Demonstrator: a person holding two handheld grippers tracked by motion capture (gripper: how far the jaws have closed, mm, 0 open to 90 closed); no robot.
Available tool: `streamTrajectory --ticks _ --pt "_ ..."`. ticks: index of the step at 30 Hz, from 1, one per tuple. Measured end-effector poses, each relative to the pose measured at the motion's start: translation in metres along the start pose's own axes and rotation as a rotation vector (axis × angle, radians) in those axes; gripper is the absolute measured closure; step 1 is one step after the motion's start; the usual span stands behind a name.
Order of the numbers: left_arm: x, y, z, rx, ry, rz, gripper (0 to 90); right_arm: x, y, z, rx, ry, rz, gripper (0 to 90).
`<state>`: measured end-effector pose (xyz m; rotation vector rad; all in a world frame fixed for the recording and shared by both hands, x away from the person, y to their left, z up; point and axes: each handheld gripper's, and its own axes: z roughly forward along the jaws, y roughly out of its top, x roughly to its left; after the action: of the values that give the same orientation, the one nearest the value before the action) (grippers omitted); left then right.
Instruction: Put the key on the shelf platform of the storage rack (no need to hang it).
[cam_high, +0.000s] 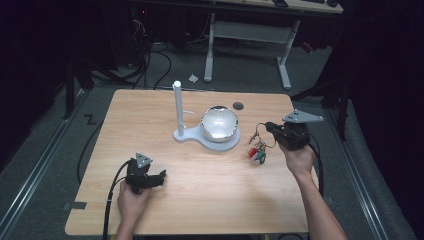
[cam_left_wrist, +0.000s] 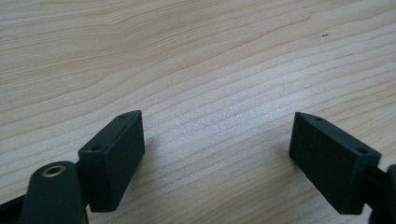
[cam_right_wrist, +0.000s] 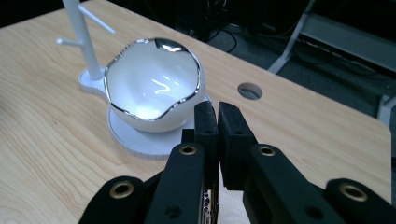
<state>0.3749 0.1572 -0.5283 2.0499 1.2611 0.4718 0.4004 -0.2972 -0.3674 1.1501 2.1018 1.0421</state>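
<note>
Left tongs (cam_high: 161, 176) sit low near the front-left part of the table (cam_high: 150, 110), held in the person's left hand (cam_high: 131, 200). Jaws are spread wide apart with nothing between them, just bare wood grain under them in the left gripper view.

Moving toward the middle, closer to the back edge, there's a white stand (cam_high: 178, 107) with a tall post and a couple of little side pegs. Its base runs right into a round pad, and a white bowl (cam_high: 219, 122) with a shiny wavy silver rim sits on that pad, pretty much touching the post's base.

Right of the bowl, a bunch of keys (cam_high: 258, 150) with red, green and white bits hangs just above the table, near the right edge. The right tongs (cam_high: 265, 127) are pinched together on the wire ring at the top of the keys, with the right hand (cam_high: 299, 157) behind. In the right gripper view the jaws are pressed nearly flat against each other, pointing at the bowl (cam_right_wrist: 154, 84).
</note>
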Motion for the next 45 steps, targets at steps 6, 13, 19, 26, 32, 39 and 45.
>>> streamTrajectory --ticks 6,13,19,26,32,39,45 --pt "0.000 0.000 0.000 0.000 0.000 0.000 18.7 0.000 0.014 -0.015 -0.041 0.020 -0.005 87.8" --pt "0.000 0.000 0.000 0.001 -0.001 0.002 18.6 0.001 0.029 -0.028 -0.067 0.037 -0.013 87.8" --pt "0.000 0.000 0.000 -0.001 -0.001 -0.001 18.6 0.004 0.037 -0.032 -0.067 0.059 -0.022 87.8" --pt "0.000 0.000 0.000 -0.001 -0.001 0.001 18.6 0.005 0.044 -0.035 -0.077 0.086 -0.015 87.8" --pt "0.000 0.000 0.000 -0.001 -0.001 0.000 18.6 0.007 0.050 -0.035 -0.088 0.121 -0.028 87.7" --pt "0.000 0.000 0.000 -0.001 0.001 0.000 18.7 0.009 0.059 -0.031 -0.096 0.165 -0.029 87.7" --pt "0.000 0.000 0.000 0.000 0.001 0.001 18.7 0.014 0.078 -0.032 -0.114 0.190 -0.049 87.7"
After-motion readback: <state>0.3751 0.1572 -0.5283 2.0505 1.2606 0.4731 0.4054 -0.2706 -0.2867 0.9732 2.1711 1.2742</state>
